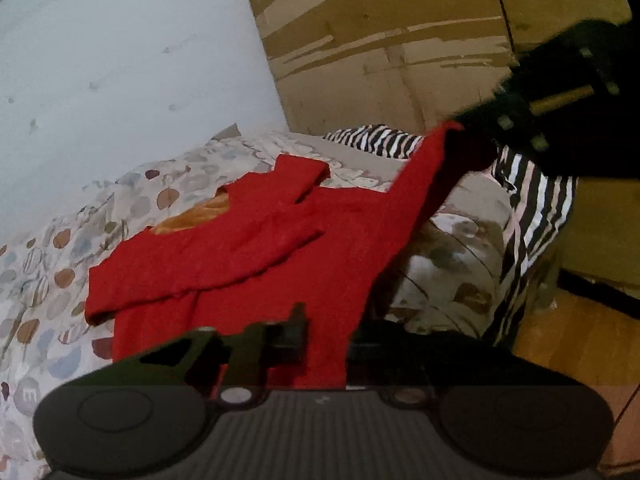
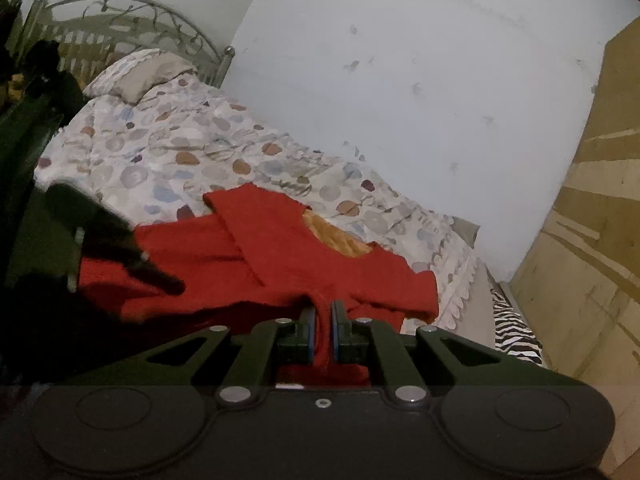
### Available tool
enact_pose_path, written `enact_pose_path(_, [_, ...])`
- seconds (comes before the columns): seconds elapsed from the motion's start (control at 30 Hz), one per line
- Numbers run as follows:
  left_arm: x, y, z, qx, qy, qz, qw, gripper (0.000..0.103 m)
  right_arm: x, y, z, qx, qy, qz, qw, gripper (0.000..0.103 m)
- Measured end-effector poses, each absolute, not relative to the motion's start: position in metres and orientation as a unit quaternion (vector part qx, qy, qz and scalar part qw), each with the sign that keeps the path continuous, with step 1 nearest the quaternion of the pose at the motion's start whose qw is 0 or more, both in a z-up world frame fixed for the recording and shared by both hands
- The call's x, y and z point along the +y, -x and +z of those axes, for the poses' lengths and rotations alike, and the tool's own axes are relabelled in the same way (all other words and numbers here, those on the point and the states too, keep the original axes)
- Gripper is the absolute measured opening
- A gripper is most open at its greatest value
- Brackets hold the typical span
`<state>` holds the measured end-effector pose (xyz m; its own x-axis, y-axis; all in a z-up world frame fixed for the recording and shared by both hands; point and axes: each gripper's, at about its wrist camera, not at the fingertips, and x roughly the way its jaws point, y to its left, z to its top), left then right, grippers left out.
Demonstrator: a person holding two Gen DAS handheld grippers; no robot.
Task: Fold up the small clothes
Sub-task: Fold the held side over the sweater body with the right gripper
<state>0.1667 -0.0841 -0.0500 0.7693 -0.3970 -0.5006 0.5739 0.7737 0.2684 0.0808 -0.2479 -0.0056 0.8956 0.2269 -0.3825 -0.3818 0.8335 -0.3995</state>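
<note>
A: What have my right tongs (image 2: 323,330) got?

B: They are closed on a fold of the red top (image 2: 280,256); I see the cloth pinched between the two blue-edged pads. In the left camera they show at the upper right as a dark shape with a corner of the top lifted up to them.

A: And my left tongs (image 1: 320,332)?

B: Nearly closed. The near edge of the top hangs across them and covers the right finger, so I cannot tell for certain that the pads press on the cloth. In the right camera they are a dark blur over the top's left side.

A: Where does the top lie?

B: On the bed (image 2: 168,152), spread over the patterned cover, near its foot end. A sleeve is folded across the chest, and an orange lining shows at the neck.

A: What lies around the top?

B: Beyond it, at the head of the bed, a pillow (image 2: 136,76) against a metal headboard (image 2: 132,12). Past the top's far side, a pale wall (image 2: 400,80). At the foot, a zebra-striped cloth (image 1: 532,208) hangs over the edge, with a wooden wardrobe (image 1: 380,40) behind it and wood floor (image 1: 576,344) below.
</note>
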Motion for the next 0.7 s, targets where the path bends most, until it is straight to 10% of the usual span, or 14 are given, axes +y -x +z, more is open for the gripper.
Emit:
enact_pose_path(0.17, [-0.078, -0.174, -0.042, 0.247, -0.172, -0.280, 0.912, 0.008, -0.252, -0.064, -0.028, 0.169, 0.265, 0.169, 0.934, 0.024])
enact_pose_path(0.23, [-0.078, -0.178, -0.037, 0.260, -0.157, -0.282, 0.910, 0.008, -0.250, -0.055, -0.040, 0.164, 0.293, 0.164, 0.928, 0.069])
enact_pose_path(0.3, [-0.077, -0.182, -0.032, 0.272, -0.145, -0.286, 0.907, 0.008, -0.246, -0.047, -0.053, 0.158, 0.317, 0.167, 0.920, 0.080])
enact_pose_path(0.7, [-0.067, -0.189, -0.017, 0.301, -0.093, -0.292, 0.903, 0.008, -0.176, -0.062, -0.115, 0.118, 0.385, 0.141, 0.905, 0.094])
